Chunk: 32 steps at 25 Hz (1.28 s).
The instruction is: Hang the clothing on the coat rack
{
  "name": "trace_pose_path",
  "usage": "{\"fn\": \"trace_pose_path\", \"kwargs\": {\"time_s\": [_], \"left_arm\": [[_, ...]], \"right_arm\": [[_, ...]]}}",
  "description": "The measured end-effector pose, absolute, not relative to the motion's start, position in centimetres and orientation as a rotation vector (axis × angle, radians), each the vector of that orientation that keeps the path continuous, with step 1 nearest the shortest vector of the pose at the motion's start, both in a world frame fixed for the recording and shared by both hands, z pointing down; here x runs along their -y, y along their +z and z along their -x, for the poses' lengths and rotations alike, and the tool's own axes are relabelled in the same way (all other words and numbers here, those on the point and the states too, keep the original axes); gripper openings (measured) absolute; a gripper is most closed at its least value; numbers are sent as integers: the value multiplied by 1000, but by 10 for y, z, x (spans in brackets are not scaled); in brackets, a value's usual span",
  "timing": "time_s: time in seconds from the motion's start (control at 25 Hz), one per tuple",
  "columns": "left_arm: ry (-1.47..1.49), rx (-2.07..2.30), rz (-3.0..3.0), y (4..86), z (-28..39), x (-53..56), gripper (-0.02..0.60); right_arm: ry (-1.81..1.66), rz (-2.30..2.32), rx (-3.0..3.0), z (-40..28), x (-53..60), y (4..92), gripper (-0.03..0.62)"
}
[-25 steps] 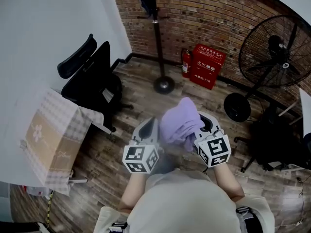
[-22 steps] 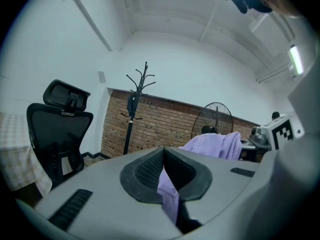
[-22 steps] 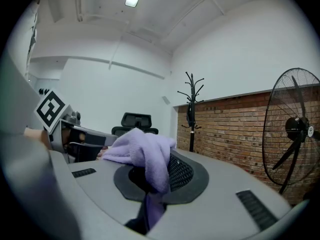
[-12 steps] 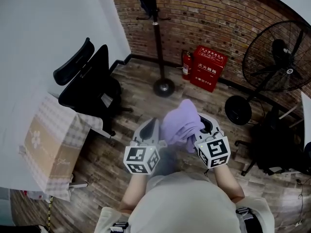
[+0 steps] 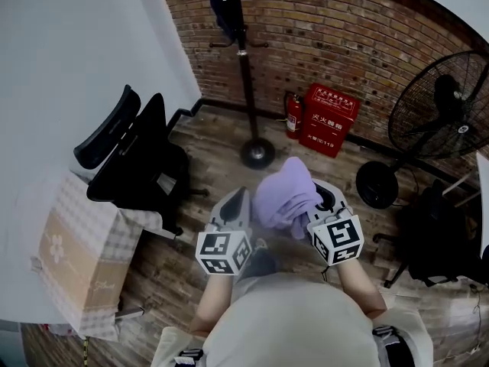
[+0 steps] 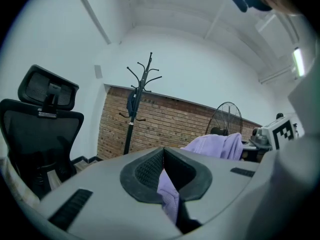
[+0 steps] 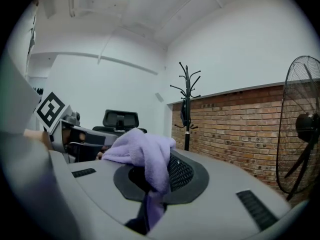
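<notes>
Before the brick wall (image 5: 344, 29) stands the coat rack (image 5: 244, 75), well apart from the purple garment (image 5: 284, 193), which the head view shows bunched between the grippers. The gripper views show the left gripper (image 6: 163, 171) and right gripper (image 7: 152, 179) each pinching it with closed jaws.

clothing (image 5: 284, 197): lilac cloth, soft fleecy nap, matt
left gripper (image 6: 163, 166), right gripper (image 7: 152, 181): grey plastic shells, smooth, matt
pads (image 6: 146, 170): black, ribbed, rubbery look, dull
coat rack (image 5: 244, 75): dark metal, smooth, faint sheen
wall (image 5: 351, 29): bare brick, rough, matt
floor (image 5: 206, 132): wood-grain planks, worn, low sheen
fan (image 5: 443, 105): black wire-metal guard, thin gloss
chair (image 5: 130, 159): black mesh and plastic, matt
box (image 5: 76, 251): brown cardboard, matt
</notes>
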<state>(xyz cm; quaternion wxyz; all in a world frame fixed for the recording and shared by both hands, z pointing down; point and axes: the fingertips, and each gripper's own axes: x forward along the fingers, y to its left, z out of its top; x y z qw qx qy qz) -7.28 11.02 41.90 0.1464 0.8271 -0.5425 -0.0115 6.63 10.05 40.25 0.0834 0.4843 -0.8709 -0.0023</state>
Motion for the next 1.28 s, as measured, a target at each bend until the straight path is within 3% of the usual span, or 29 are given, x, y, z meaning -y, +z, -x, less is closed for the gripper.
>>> {"fn": "trace_pose_path", "kwargs": {"time_s": [1.28], "left_arm": [[-35,1446,-2441,418,145,107,5]], "right_arm": [[-75,-1602,2532,-3,108,378,20]]}}
